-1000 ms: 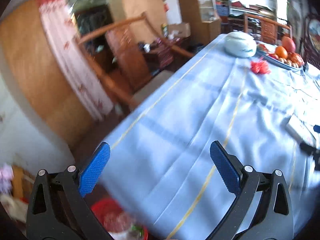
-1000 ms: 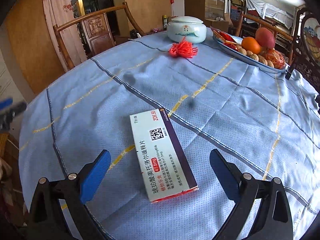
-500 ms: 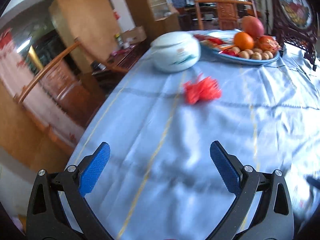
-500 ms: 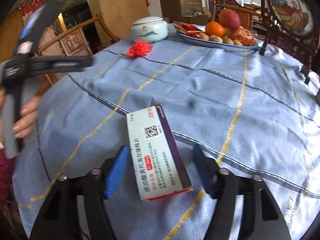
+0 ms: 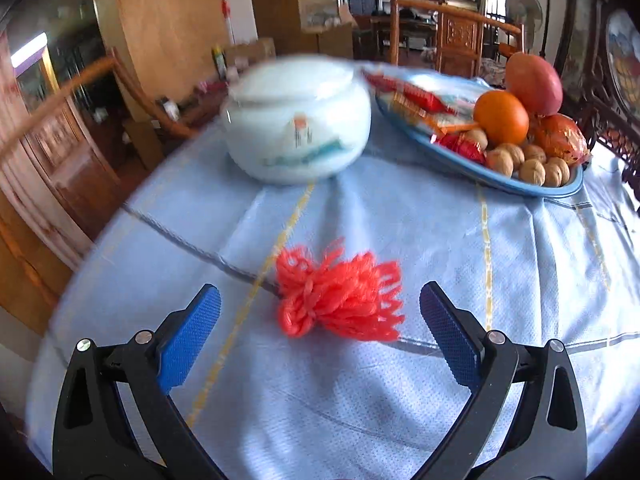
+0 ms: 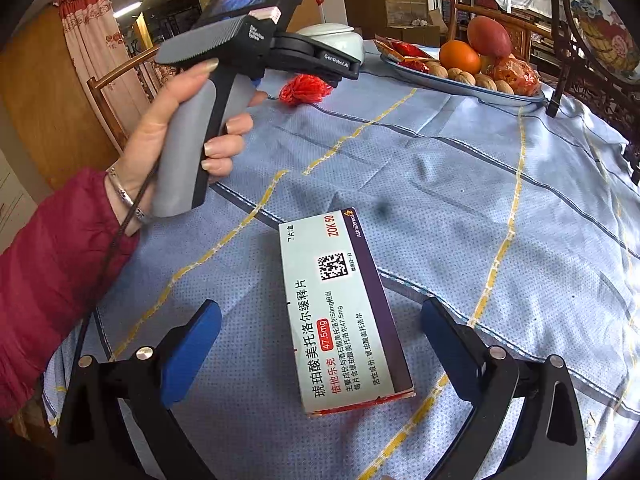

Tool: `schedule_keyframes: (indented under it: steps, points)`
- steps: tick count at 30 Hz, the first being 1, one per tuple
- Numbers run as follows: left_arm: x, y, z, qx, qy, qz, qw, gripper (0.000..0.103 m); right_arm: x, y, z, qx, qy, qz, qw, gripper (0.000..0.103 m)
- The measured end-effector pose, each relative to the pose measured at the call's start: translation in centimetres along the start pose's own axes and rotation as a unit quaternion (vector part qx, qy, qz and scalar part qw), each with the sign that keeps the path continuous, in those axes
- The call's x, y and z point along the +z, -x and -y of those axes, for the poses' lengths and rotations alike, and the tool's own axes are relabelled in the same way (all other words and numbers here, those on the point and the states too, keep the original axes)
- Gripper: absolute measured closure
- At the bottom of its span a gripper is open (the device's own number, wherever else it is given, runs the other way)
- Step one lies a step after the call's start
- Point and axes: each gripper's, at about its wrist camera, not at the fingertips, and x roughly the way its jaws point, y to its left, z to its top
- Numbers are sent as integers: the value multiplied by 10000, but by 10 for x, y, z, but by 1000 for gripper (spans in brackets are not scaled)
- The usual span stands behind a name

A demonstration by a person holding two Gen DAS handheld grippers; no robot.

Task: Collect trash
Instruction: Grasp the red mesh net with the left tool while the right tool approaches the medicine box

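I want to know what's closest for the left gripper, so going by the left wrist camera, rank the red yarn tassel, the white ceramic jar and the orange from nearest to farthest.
1. Red yarn tassel: on the tablecloth just ahead of the open left gripper.
2. White ceramic jar: farther back, slightly left of centre.
3. Orange: far right, on the blue plate.

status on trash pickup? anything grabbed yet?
Done: nothing visibly collected. Both tools are open and empty.
In hand: the left tool frames the red yarn tuft, pads clear of it. The right tool straddles the medicine box, which lies flat on the blue tablecloth; its jaws have just been opening and are not touching it.
Left: close on both, lift, bin them. No bin in view now.
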Motion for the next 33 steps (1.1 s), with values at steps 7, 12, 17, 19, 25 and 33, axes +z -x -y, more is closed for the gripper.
schedule_keyframes:
  steps: [7, 12, 17, 19, 25, 33]
  points:
    - [2, -15, -8, -631, 167, -320, 9974, 32, 0, -4, -6, -205, 165, -75, 9996, 4]
    - [3, -15, -8, -654, 169, -286, 9973, 41, 0, -3, -6, -208, 170, -76, 9996, 4]
    - [2, -10, -17, -816, 340, -328, 9955, 59, 0, -3, -5, -181, 149, -66, 9997, 4]
    - [2, -7, -23, -966, 467, -395, 9934, 65, -1, -2, -5, -171, 146, -63, 9997, 4]
    - [1, 20, -27, -1164, 462, -269, 9918, 67, 0, -2, -5, -163, 141, -60, 9997, 4]
    - [-15, 78, -21, -1024, 104, 337, 9941, 67, 2, -2, 1, 26, -63, 13, 10000, 4]
